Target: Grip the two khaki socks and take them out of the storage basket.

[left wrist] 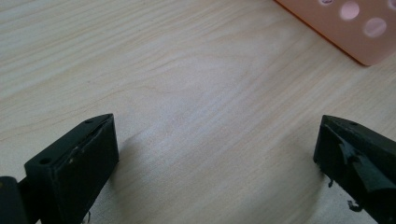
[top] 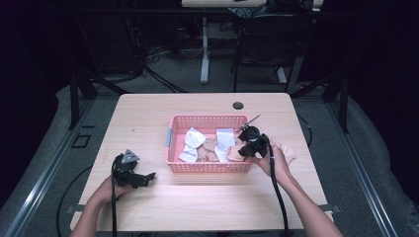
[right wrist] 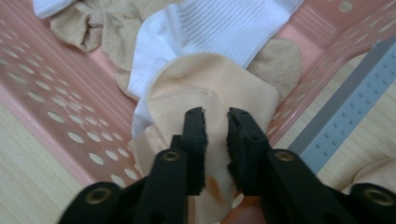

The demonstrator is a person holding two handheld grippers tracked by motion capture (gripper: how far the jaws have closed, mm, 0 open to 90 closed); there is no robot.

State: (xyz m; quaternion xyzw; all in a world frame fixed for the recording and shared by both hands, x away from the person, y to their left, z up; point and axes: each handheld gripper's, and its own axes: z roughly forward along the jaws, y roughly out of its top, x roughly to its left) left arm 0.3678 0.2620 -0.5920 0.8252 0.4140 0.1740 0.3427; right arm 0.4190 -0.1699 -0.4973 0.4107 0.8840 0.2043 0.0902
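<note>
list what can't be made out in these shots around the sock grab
- Right tool on the peach sock, right gripper view: the jaws hide the pinched fold, so how much cloth is caught is unclear.
- Peach sock outside the basket, high view: partly behind the hand; cut off by the corner in the right gripper view.
- Basket, left gripper view: cut off by the top edge.
- Socks in the basket, high view: too small to count.

We worked in what looked like a lab or recording room. A light wooden table point(top: 202, 197) with a cable hole point(top: 238, 105) stood on grey carpet point(top: 49, 148) at the frame's centre. Along the top edge lay tangled cables point(top: 163, 49), another desk's white leg point(top: 204, 49), and dark curtains at both sides.
</note>
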